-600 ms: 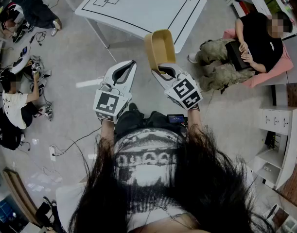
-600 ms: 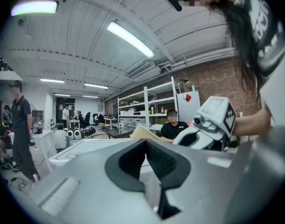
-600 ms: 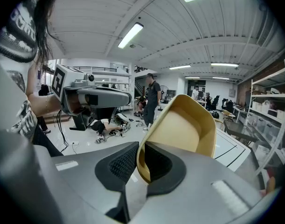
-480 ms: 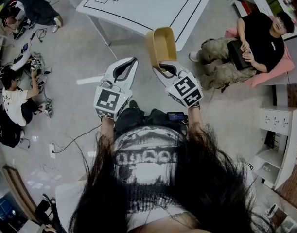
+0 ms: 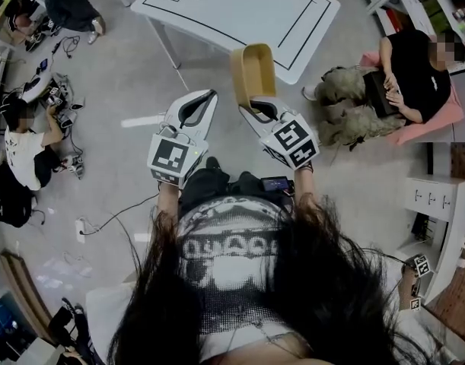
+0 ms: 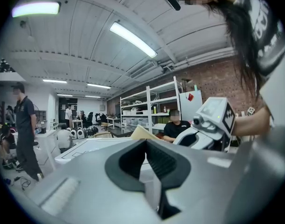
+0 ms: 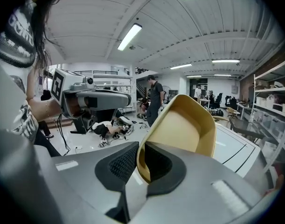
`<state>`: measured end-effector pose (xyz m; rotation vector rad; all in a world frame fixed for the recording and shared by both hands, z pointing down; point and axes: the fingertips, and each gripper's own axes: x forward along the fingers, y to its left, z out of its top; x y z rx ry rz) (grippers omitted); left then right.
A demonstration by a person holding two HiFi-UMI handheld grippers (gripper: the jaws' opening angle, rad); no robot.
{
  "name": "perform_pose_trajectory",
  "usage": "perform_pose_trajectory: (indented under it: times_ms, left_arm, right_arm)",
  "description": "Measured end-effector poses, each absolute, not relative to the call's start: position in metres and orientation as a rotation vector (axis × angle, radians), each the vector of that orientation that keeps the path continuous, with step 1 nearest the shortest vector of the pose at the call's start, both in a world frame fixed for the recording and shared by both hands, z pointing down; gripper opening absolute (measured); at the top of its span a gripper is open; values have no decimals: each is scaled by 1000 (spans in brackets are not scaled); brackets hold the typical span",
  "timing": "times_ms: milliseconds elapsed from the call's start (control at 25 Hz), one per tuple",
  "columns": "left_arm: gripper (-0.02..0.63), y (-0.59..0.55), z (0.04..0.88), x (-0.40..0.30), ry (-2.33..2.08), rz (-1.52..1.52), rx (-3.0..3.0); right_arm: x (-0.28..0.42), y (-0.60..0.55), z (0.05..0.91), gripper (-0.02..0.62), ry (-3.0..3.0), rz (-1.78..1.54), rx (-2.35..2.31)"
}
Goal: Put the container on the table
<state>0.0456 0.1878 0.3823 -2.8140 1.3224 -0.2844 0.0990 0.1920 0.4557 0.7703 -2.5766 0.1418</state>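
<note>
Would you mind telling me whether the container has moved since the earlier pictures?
Yes, slightly: in the head view the container sits further left of the near corner of the table.

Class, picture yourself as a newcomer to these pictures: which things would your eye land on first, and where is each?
The tan plastic tub-shaped container stands out first, tipped up on end in mid-air at the centre, its wall pinched in the right gripper. Just beyond it, at the top of the head view, stands the white table with black taped lines. The left gripper is alongside with nothing in it.
</note>
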Motion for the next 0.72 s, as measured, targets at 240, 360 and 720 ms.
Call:
perform_pose_trajectory:
  times_ms: [240,360,720]
  left_arm:
    - [0,174,380,16,1328,-275,-2799]
    - [0,167,380,-1,1324,-273,-2799]
    - [0,160,386,-41,1332,-255,-2811]
  right_arm:
    - [66,178,459,44,-2589,153,748]
    - [49,170,459,44,-2594,157,748]
    - [15,162,466,44,-2575,164,748]
